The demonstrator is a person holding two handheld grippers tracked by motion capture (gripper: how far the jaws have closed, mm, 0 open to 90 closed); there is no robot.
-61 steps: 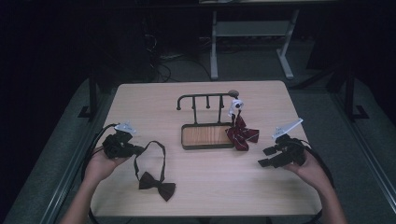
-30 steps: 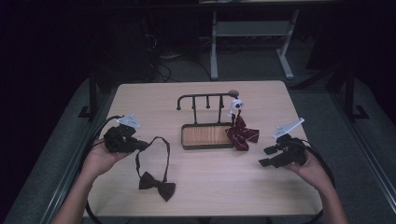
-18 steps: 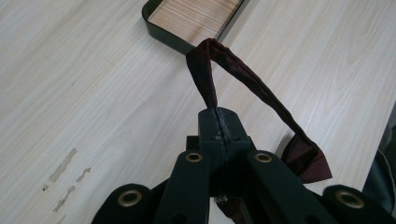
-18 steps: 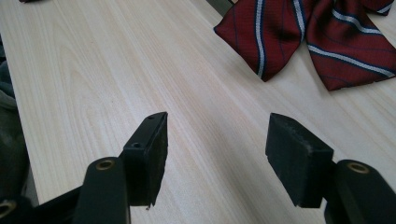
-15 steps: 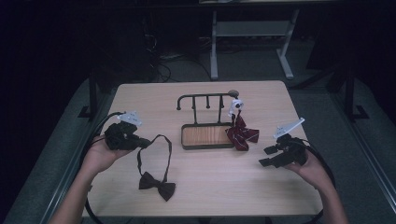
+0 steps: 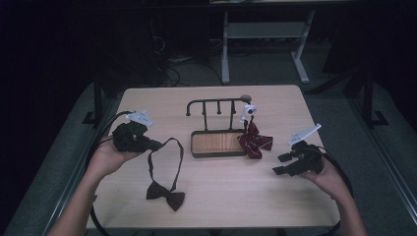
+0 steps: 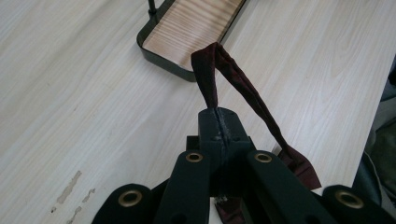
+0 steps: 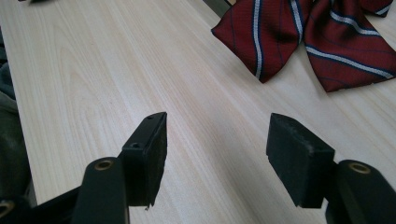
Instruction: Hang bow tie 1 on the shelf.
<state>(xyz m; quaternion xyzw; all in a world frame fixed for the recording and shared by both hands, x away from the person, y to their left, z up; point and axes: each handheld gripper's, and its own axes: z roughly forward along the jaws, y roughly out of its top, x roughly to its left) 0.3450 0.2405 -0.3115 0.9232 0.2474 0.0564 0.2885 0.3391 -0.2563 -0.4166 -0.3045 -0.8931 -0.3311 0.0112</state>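
L claw is clamped on the neck strap of the dark bow tie; strap raised, bow on the counter. R claw gapes idle nr the striped bow tie, already hung on the rack. Approx. halfway: dark tie not yet hung.

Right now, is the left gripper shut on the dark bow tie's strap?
Shut: left gripper pinches the strap, jaws closed.
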